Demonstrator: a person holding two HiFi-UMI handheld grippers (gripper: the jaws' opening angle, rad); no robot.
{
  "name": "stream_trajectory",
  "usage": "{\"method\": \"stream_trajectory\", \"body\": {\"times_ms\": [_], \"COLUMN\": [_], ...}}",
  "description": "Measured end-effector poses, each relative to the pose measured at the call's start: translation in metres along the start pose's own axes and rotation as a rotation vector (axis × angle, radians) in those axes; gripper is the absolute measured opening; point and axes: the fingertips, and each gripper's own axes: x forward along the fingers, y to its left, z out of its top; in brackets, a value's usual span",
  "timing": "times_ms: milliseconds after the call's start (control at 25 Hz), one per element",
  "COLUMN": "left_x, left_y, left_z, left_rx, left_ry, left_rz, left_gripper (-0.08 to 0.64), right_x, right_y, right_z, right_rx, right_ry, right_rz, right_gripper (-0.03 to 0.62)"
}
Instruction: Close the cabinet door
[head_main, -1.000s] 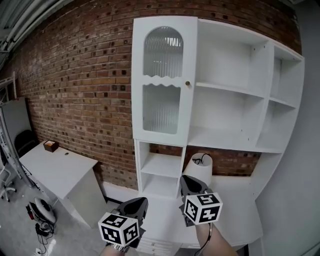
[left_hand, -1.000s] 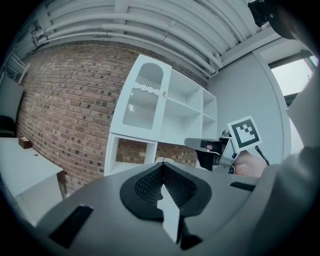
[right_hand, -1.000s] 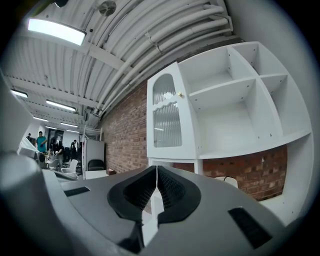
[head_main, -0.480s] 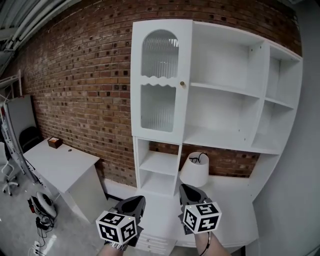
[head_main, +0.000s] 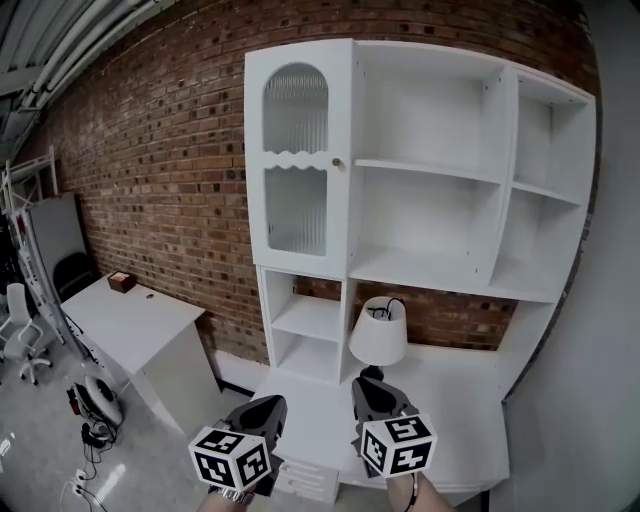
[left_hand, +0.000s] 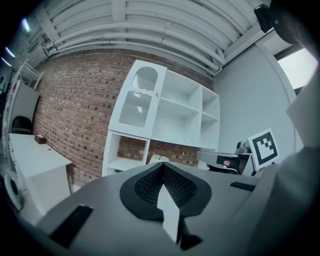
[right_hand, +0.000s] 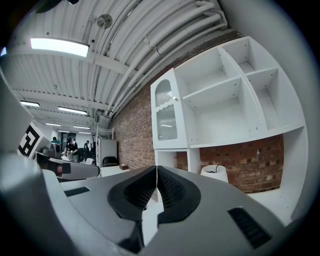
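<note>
The white cabinet stands against the brick wall. Its door, with ribbed glass and a small brass knob, lies flat over the left column and looks closed. The door also shows in the left gripper view and the right gripper view. My left gripper and right gripper hang low in the head view, well short of the cabinet and pointing level at it. Both are shut with nothing between their jaws, as the left gripper and right gripper show in their own views.
A white table lamp stands on the cabinet's lower counter, just beyond the right gripper. Drawers sit below. A white desk with a small brown box stands at left, with chairs and cables on the floor.
The view has drawn back from the cabinet, which now looks smaller and sits further left. Both grippers have come back with it and stay shut.
</note>
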Motion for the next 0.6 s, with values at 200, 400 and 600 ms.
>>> {"method": "stream_trajectory", "body": {"times_ms": [200, 400, 600], "left_x": [-0.009, -0.018, -0.028], "left_y": [-0.028, -0.05, -0.065], "left_z": [-0.013, -0.024, -0.035], "left_rx": [0.0, -0.008, -0.017], "left_ry": [0.006, 0.006, 0.0], "left_rz": [0.018, 0.034, 0.052], "left_gripper": [0.008, 0.008, 0.008], "right_x": [-0.026, -0.05, -0.069], "right_y": [-0.003, -0.004, -0.004], "right_z": [-0.01, -0.018, -0.026], "right_rx": [0.003, 0.002, 0.001], "right_ry": [0.009, 0.012, 0.015], "right_rz": [0.03, 0.053, 0.073], "right_gripper": [0.029, 0.029, 0.028]}}
